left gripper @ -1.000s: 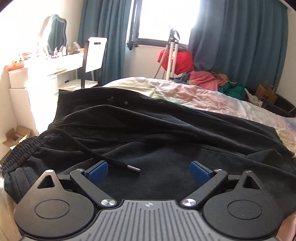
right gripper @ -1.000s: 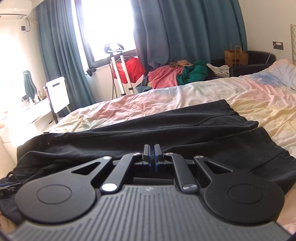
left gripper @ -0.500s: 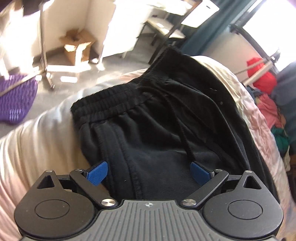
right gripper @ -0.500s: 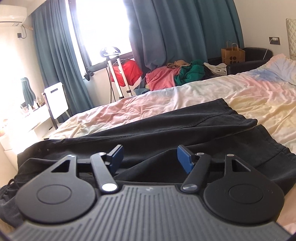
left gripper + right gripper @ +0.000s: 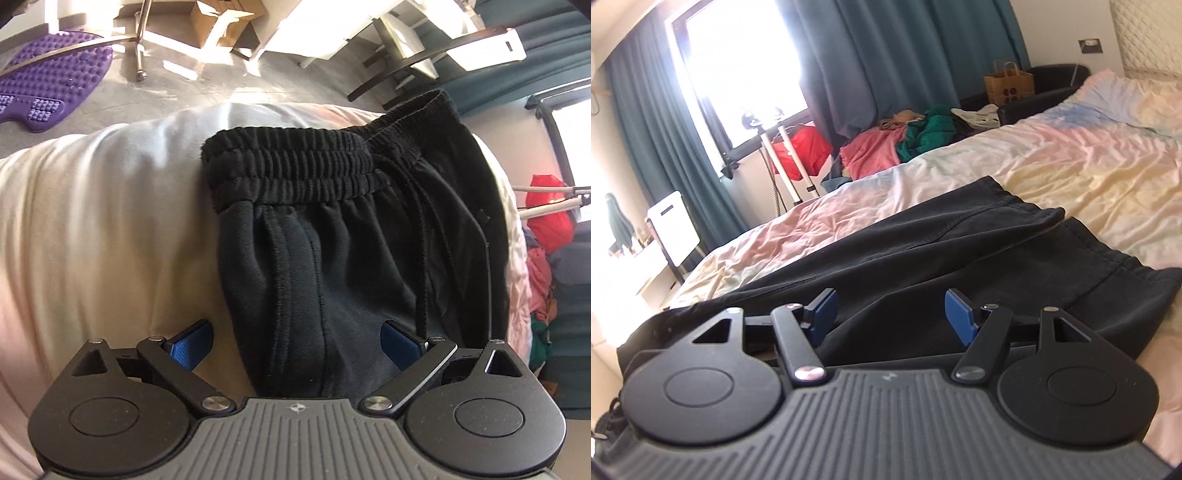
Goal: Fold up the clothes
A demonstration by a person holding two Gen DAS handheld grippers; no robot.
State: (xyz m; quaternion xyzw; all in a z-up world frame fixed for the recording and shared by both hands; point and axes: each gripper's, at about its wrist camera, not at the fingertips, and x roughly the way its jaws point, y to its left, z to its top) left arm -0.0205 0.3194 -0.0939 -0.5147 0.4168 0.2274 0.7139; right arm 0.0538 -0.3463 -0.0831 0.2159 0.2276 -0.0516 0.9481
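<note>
Black sweatpants (image 5: 332, 251) lie folded lengthwise on the bed (image 5: 110, 206), elastic waistband (image 5: 291, 166) and drawstring toward the bed's edge. My left gripper (image 5: 297, 341) is open, hovering over the near folded edge below the waistband, blue pads on either side of the fabric. In the right wrist view the pants' legs (image 5: 942, 251) stretch across the pastel sheet (image 5: 1089, 170), hems at the right. My right gripper (image 5: 890, 310) is open and empty just above the leg fabric.
A purple mat (image 5: 44, 81), a cardboard box (image 5: 221, 18) and a chair (image 5: 443, 48) stand on the floor past the bed's edge. A pile of red, pink and green clothes (image 5: 886, 147), a stand (image 5: 775, 162) and a paper bag (image 5: 1008, 86) sit by the curtained window.
My left gripper swung from looking across the bed to looking down at the waistband end, staying open. My right gripper went from shut to open and tilted a little.
</note>
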